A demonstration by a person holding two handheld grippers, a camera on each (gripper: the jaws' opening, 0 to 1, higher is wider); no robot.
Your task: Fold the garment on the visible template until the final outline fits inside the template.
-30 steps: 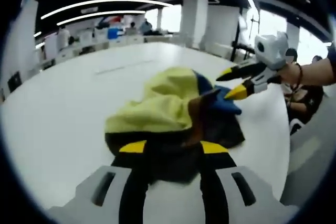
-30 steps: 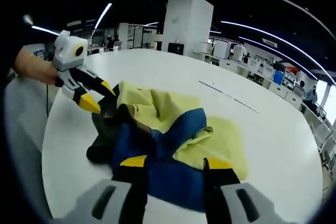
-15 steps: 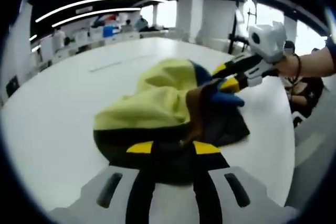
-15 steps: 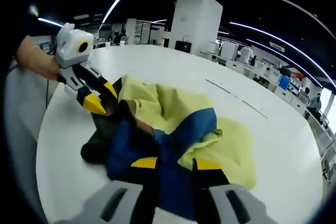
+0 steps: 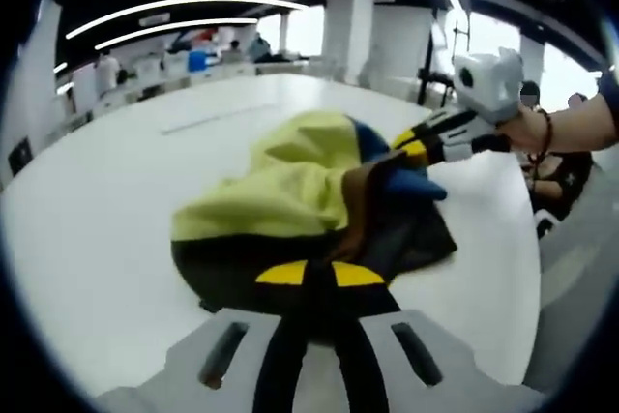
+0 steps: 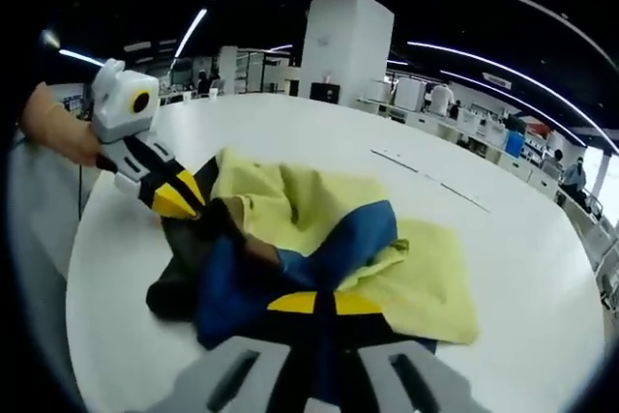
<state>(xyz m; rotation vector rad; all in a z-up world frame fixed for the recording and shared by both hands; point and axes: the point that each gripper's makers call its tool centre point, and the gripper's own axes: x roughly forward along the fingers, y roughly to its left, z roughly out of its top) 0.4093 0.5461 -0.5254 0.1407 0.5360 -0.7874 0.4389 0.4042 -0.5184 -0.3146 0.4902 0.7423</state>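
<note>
Left gripper view: garment (image 5: 309, 200), yellow, blue and dark, lies bunched on white table (image 5: 106, 210). Left gripper (image 5: 320, 274) clamped on its near dark edge; right gripper (image 6: 324, 303) pinching the blue edge.

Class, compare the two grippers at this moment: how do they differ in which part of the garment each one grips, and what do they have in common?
The left gripper is shut on the black edge of the garment, beside the yellow panel. The right gripper is shut on the blue part, on the opposite side of the bunched heap. Both have yellow-tipped black jaws closed on cloth, and both work over the white table.
</note>
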